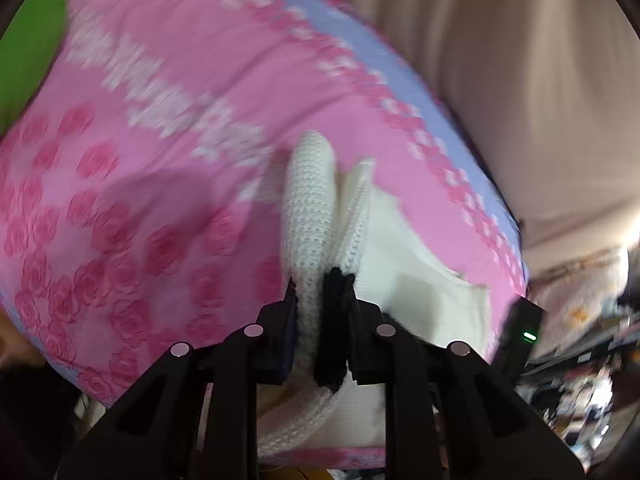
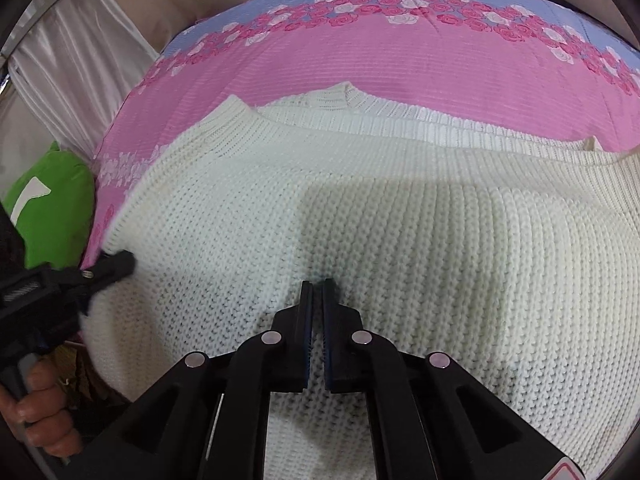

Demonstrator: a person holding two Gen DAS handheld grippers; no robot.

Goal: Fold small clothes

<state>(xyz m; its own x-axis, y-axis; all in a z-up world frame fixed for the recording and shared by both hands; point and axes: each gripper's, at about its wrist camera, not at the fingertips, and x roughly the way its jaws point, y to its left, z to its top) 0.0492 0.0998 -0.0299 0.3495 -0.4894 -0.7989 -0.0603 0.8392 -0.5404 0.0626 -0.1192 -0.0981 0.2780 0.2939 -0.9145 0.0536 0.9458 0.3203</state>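
Observation:
A white knitted sweater (image 2: 400, 220) lies on a pink rose-patterned bed cover (image 2: 360, 60), its ribbed edge toward the far side. My left gripper (image 1: 320, 284) is shut on a bunched fold of the sweater (image 1: 308, 208), which stands up between its fingers. In the right wrist view the left gripper (image 2: 116, 264) is at the sweater's left edge. My right gripper (image 2: 317, 286) is shut, with its tips resting on the middle of the sweater; whether it pinches any knit does not show.
A green cushion (image 2: 52, 208) lies left of the bed. Pale curtains (image 2: 72, 60) hang behind it. The bed cover's blue border (image 1: 360, 40) runs along the far edge. The right gripper's body (image 1: 520, 328) with a green light shows at right.

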